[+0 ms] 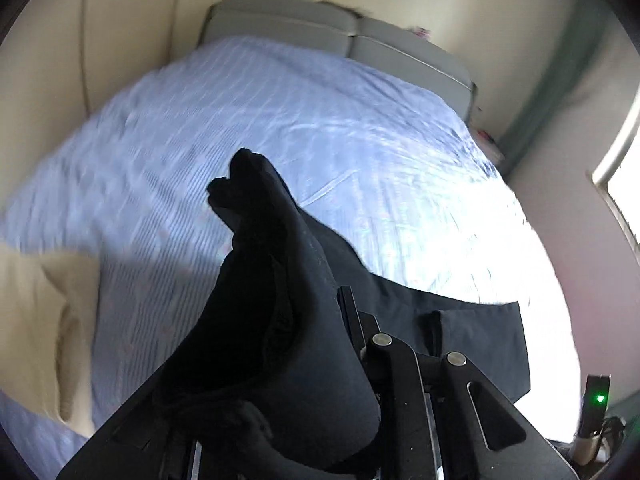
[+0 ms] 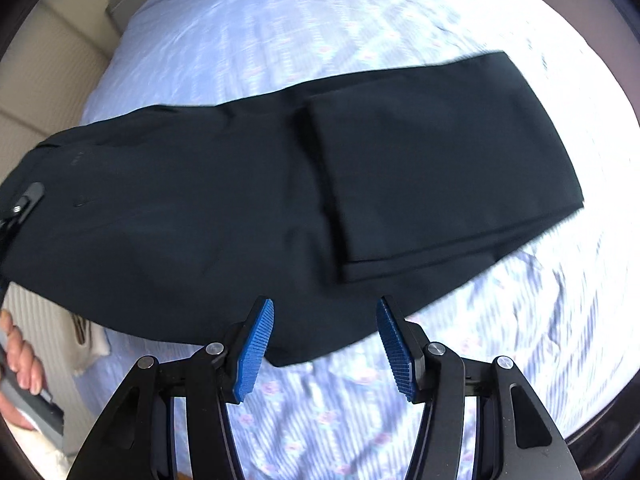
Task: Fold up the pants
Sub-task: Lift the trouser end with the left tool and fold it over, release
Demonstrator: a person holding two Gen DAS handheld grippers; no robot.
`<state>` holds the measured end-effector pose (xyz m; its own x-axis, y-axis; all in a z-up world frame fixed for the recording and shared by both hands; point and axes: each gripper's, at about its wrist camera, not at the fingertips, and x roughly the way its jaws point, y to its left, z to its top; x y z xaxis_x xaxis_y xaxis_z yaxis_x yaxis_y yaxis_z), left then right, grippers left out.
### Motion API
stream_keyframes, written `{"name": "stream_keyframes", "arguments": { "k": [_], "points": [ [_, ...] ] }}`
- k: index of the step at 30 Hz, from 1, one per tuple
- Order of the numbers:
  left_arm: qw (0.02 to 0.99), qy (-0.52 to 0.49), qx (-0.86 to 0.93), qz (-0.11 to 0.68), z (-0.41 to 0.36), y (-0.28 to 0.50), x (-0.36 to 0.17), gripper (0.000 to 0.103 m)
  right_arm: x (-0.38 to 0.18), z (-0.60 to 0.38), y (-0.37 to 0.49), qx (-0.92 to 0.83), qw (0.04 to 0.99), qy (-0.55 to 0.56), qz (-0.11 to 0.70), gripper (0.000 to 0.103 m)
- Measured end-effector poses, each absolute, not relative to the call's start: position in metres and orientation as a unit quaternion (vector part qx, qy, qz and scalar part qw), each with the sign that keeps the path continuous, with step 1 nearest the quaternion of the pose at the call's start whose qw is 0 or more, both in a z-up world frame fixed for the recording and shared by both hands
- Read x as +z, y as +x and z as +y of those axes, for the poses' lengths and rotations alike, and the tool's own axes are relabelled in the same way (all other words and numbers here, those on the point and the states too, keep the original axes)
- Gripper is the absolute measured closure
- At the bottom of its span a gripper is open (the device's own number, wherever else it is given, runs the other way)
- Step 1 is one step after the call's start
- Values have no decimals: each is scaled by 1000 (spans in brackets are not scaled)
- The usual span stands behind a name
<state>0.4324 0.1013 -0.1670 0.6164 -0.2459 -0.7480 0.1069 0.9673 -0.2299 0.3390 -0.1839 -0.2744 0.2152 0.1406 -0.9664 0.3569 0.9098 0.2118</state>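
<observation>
Now, your left tongs (image 1: pixel 320 304) are pinched on the waist end of the dark pants (image 2: pixel 280 184) and have it raised off the bed (image 2: pixel 360 12). Carry it across to the already folded leg end, edges lined up. Your right tongs (image 2: pixel 326 344) hang half open and empty above the near edge; press there so nothing slides.

Daylight from the window (image 1: pixel 618 168) blows out the bedsheet (image 1: pixel 460 248); both views are motion-blurred, with dark, curved fisheye edges.
</observation>
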Motion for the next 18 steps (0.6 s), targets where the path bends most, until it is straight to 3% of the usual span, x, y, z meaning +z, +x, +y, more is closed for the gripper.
{"name": "stream_keyframes", "arguments": {
  "k": [6,18],
  "points": [
    [909,41,-104,402,19,422,-137,83,-270,-227,311,-68,758,222,609,47],
    [896,128,-153,397,-129,377,-112,85,-254,-324,269,-30,769,279,574,47]
  ]
}}
